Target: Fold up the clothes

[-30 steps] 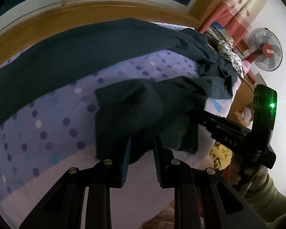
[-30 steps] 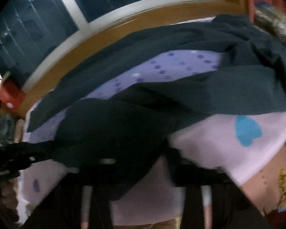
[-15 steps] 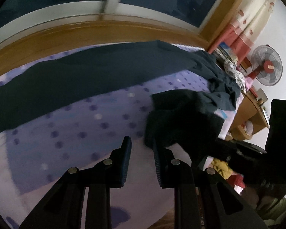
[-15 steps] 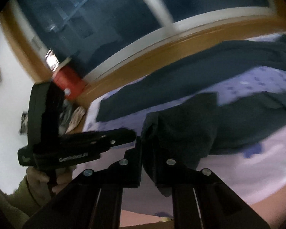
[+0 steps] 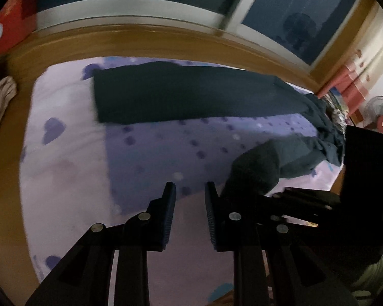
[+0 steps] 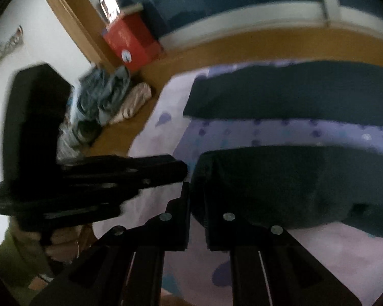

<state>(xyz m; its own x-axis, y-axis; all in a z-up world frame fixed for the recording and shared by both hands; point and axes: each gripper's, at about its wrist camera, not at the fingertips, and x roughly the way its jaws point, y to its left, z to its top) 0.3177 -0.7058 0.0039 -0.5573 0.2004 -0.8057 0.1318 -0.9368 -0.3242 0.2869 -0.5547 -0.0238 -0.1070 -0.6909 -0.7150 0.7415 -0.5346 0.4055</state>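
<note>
A dark navy garment (image 5: pixel 191 94) lies on the purple dotted bedsheet (image 5: pixel 166 148); its far part is spread flat along the window side. My right gripper (image 6: pixel 196 191) is shut on the near leg end (image 6: pixel 280 178) and holds it lifted over the sheet. In the left wrist view the held end (image 5: pixel 258 170) hangs from the right gripper (image 5: pixel 293 204). My left gripper (image 5: pixel 190 188) is open and empty, just left of that end. It shows in the right wrist view (image 6: pixel 176 168) as a dark shape at left.
A wooden frame (image 5: pixel 140 38) and a dark window run behind the bed. A red box (image 6: pixel 130 43) and bundled clothes (image 6: pixel 104 97) lie off the bed's left end. A fan (image 5: pixel 380 117) and red curtain stand at the right.
My left gripper has let go of the garment end and now stands open. My right gripper has carried the end leftward along the bed. Both views have swung left.
</note>
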